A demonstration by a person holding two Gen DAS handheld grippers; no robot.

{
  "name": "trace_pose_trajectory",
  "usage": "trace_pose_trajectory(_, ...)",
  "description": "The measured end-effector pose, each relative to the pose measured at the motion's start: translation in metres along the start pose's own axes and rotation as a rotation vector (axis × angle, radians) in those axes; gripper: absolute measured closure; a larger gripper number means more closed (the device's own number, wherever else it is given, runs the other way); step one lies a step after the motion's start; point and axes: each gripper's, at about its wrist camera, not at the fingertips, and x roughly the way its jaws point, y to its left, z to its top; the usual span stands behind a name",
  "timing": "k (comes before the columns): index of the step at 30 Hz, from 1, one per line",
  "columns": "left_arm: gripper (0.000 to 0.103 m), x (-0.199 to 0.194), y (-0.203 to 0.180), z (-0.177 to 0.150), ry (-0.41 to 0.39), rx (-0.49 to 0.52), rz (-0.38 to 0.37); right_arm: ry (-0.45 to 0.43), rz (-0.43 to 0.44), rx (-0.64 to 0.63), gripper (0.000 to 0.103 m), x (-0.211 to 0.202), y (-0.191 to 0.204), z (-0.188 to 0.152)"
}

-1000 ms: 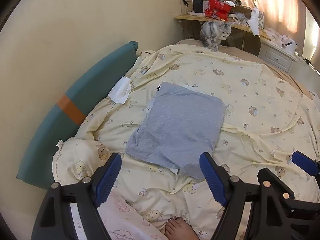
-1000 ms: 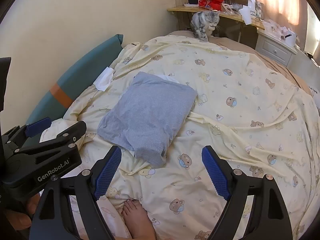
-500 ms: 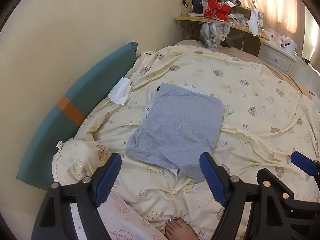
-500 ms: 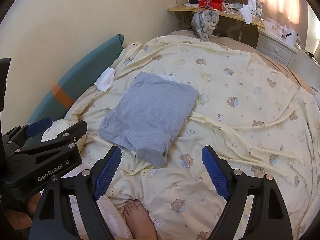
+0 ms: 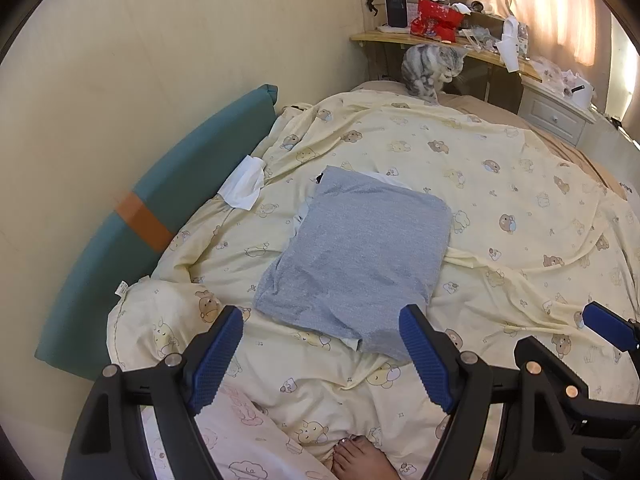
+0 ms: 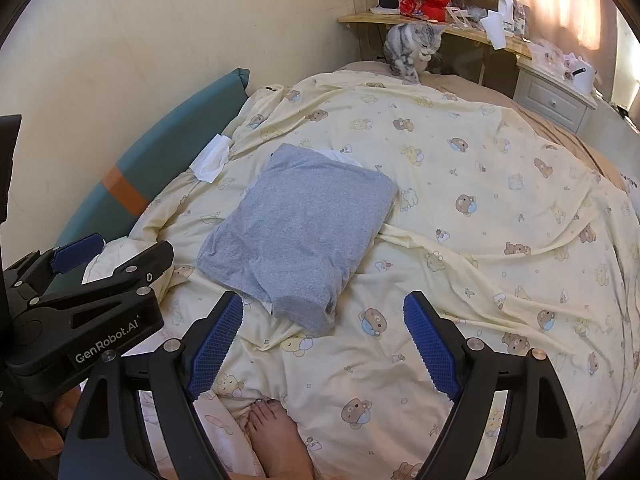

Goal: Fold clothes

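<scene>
Grey knit garment [image 5: 356,256] lies folded into a rectangle mid-bed on the yellow bear-print duvet [image 5: 520,216]. Left gripper [image 5: 320,356] and right gripper [image 6: 320,340] hover just short of it, jaws spread, empty. Fold looks done; next likely another garment or tidying the near edge.

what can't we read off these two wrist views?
- White cloth under the grey folded garment: only slivers show in either view; the garment hides the rest.
- Person: both views cut off at the bottom edge, only a foot shows.
- Items on the wooden shelf: too small and cluttered in both views.
</scene>
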Motion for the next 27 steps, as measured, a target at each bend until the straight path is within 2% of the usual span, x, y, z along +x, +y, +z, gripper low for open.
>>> trace_pose_trajectory(27, 0.022, 0.0014, 0.0023, 0.0005, 0.007, -0.005, -0.003, 0.010, 0.008, -0.001, 0.017, 0.0020, -0.0004, 0.0011)
